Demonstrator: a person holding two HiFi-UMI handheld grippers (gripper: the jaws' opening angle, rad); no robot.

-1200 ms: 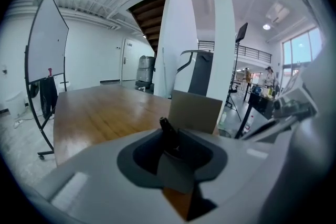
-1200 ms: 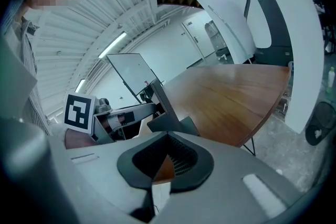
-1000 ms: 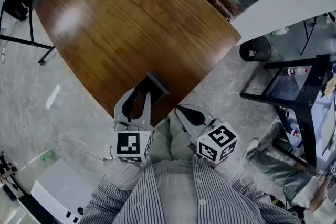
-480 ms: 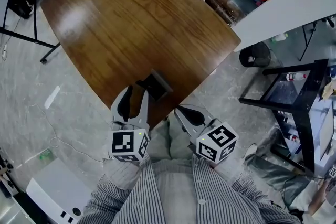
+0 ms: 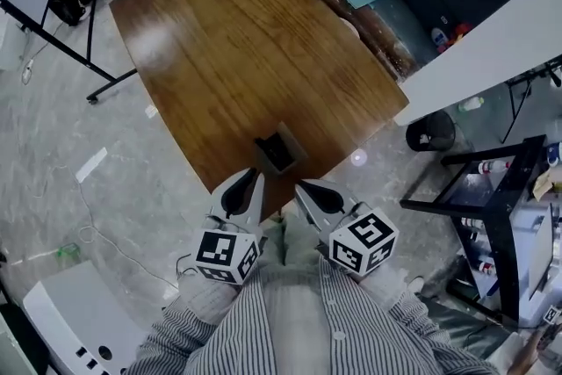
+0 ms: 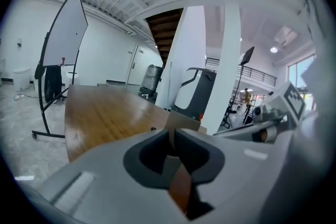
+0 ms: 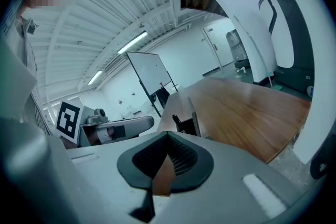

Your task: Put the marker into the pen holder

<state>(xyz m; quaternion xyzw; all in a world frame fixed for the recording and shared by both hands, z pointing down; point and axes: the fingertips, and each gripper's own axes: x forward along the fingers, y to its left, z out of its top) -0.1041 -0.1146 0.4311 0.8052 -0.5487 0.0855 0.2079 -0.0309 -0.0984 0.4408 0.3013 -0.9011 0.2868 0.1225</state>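
1. Since the dark marker seems inside the square dark pen holder near the wooden counter's edge, a nudge could topple it.
2. Left tongs closing, empty; right tongs pressed together.

Dark pen holder stood near the wooden desk's close edge, striped-shirt person just below, grey marbled floor around.

Head view looks down; low gripper views share the pen holder.

pen holder contents too dark to tell
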